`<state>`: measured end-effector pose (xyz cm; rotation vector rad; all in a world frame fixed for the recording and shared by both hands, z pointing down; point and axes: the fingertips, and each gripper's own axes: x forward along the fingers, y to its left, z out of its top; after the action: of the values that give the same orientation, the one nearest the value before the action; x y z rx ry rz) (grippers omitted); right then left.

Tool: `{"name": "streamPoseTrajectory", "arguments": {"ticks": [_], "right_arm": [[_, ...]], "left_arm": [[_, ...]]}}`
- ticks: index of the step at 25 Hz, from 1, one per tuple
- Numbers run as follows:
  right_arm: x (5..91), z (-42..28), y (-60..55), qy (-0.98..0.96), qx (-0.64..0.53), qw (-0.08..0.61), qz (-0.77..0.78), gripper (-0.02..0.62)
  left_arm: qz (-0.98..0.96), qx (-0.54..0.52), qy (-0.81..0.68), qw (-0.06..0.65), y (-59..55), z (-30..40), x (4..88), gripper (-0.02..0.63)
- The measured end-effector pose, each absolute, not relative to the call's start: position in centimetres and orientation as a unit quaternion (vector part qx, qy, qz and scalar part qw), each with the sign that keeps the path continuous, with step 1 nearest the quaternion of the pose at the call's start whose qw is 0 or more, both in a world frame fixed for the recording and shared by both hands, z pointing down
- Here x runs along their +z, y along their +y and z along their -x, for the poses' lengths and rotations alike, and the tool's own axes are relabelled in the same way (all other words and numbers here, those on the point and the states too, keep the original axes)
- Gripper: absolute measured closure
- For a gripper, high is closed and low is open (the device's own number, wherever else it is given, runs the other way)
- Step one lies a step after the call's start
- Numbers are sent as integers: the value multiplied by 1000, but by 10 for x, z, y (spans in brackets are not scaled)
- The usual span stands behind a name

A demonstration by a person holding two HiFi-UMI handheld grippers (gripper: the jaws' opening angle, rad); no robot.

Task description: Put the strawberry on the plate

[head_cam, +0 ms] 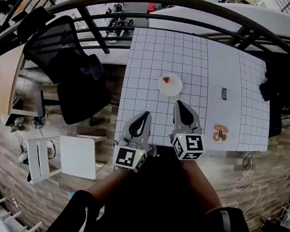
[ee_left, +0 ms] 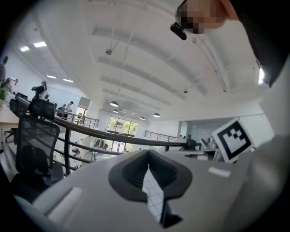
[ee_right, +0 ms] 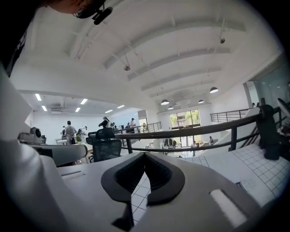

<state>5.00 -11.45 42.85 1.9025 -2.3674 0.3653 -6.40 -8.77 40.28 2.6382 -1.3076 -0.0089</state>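
A red strawberry [head_cam: 166, 80] lies on a small white plate [head_cam: 173, 88] in the middle of the white grid-pattern table [head_cam: 161, 48]. Both grippers rest at the table's near edge, well short of the plate and pointing toward it. My left gripper [head_cam: 146, 114] is shut with nothing between its jaws; in the left gripper view the jaws [ee_left: 148, 156] meet at their tips. My right gripper [head_cam: 181, 104] is shut and empty too, with its jaws [ee_right: 145, 156] closed together. Neither gripper view shows the plate or the strawberry.
A black office chair [head_cam: 68, 65] stands left of the table, with a white stool [head_cam: 75, 154] nearer me. A small card [head_cam: 224, 93] and a round printed sticker [head_cam: 220, 133] lie on the table's right part. A dark curved railing [head_cam: 196, 5] runs behind the table.
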Motion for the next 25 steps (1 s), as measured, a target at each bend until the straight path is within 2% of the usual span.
{"name": "streamPoseTrajectory", "arguments": {"ticks": [14,25], "right_arm": [[396,-26,-19,-738,57,20,-672,597],[389,-15,13,-740,39,47,-670,597]], "left_arm": [[-918,-27,-390,68,-29,61,391,598],[-925,-38,-372,65,-4,53,385,598]]}}
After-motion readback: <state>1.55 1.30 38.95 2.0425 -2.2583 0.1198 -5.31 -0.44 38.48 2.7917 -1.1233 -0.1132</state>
